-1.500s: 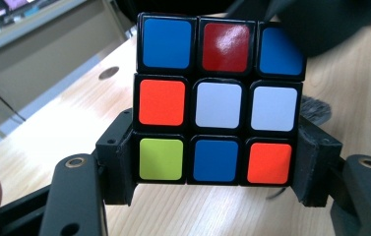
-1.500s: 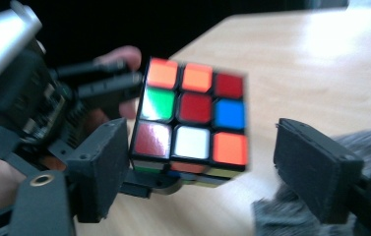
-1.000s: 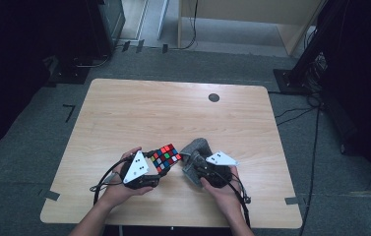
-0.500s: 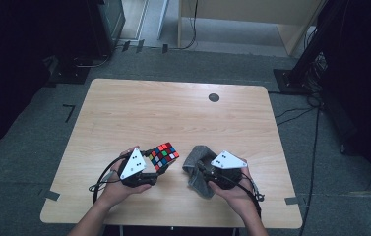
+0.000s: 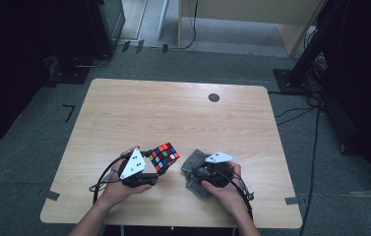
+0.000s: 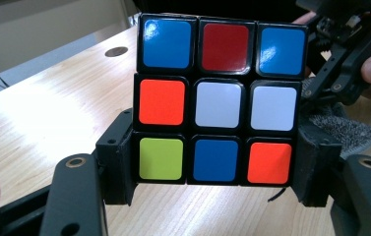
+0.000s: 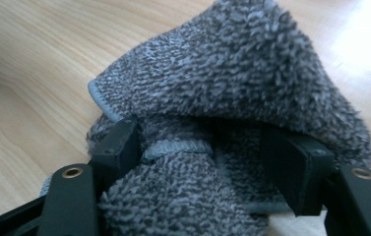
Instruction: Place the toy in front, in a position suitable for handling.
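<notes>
While the left tool (image 6: 212,191) is clamping the stiff, slippery Rubik's cube (image 6: 220,101) by its sides above the worktop (image 5: 173,113), the right tool (image 7: 202,162), jaws just opening, is straddling the soft grey cloth (image 7: 232,83).

Pale wooden table (image 5: 173,113) on grey carpet floor (image 5: 30,162).

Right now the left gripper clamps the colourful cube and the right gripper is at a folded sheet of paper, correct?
Not paper: in the right gripper view it is a grey fluffy cloth between the right gripper's jaws. The left gripper does clamp the cube.
</notes>
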Available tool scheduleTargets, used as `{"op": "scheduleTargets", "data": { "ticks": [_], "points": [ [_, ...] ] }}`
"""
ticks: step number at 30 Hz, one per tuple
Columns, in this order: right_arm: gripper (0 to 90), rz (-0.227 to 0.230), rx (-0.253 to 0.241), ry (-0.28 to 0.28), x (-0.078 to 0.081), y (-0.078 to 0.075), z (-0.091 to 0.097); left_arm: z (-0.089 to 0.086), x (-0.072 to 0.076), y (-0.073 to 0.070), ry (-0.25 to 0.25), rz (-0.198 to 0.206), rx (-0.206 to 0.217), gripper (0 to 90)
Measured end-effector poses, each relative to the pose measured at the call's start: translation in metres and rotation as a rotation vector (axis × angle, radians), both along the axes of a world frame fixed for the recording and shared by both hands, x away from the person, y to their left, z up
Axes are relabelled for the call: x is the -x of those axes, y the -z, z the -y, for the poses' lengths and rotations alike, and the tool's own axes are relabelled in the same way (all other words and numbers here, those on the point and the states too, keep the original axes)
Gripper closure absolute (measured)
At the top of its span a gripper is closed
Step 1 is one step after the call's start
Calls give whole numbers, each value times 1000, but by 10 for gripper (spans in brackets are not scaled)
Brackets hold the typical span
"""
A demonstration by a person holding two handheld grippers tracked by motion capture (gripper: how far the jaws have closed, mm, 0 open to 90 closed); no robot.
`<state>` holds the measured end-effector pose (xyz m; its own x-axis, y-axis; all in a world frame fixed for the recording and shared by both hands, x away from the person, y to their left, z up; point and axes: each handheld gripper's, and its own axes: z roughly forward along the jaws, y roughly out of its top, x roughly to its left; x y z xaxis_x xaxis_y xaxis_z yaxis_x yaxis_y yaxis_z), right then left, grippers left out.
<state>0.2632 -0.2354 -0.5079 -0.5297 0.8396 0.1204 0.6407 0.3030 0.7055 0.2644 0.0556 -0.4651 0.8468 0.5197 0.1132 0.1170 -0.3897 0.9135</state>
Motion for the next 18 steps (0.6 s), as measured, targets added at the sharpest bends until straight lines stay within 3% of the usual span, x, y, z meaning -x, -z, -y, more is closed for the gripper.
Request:
{"op": "scheduleTargets", "data": {
  "ticks": [10,18],
  "points": [
    [274,10,1,-35,1,5,0,-2,-2,2,-11,-11,1,338],
    [231,64,33,-82,6,10,0,-5,-2,-1,-4,-64,64,338]
  ]
}}
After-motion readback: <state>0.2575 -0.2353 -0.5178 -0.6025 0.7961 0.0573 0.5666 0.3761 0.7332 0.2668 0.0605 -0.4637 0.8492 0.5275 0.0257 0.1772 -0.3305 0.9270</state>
